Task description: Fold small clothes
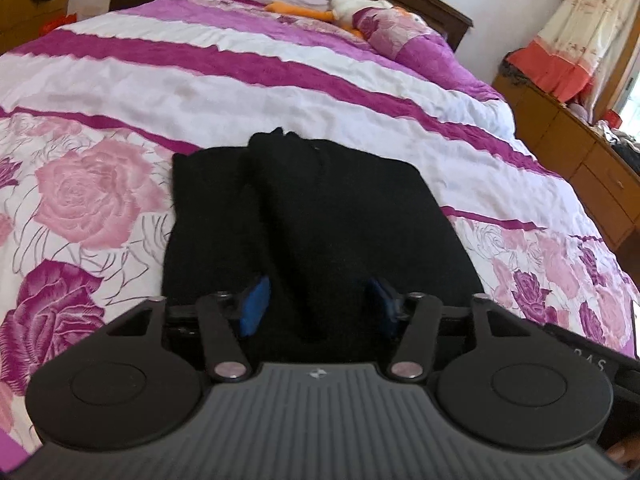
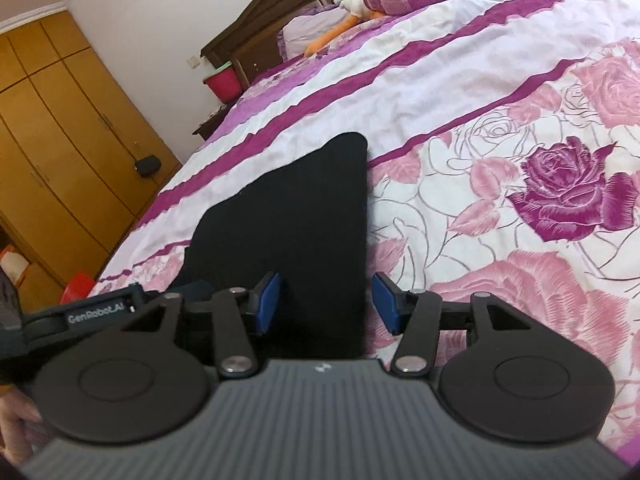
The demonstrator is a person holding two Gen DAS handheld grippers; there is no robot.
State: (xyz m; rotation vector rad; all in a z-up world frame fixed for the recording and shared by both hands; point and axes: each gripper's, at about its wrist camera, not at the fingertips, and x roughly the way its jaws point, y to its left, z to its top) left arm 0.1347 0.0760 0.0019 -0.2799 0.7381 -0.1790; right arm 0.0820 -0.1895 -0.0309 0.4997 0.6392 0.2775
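Black garment on floral bedspread, near bed's foot edge, well short of headboard. Judged partly folded: flat rectangle, raised ridge down middle; final fold and smoothing likely left.

Left gripper: jaws apart, straddling ridge, not clamped.

Right gripper: jaws apart, over garment's side edge.

Red bucket beside bed; contents unseen.

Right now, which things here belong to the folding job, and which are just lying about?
Job:
- black knit garment on the floral purple bedspread
- left gripper, open
- right gripper, open

Lying about:
- orange-and-white plush toy
- red plastic bucket
- small black pouch
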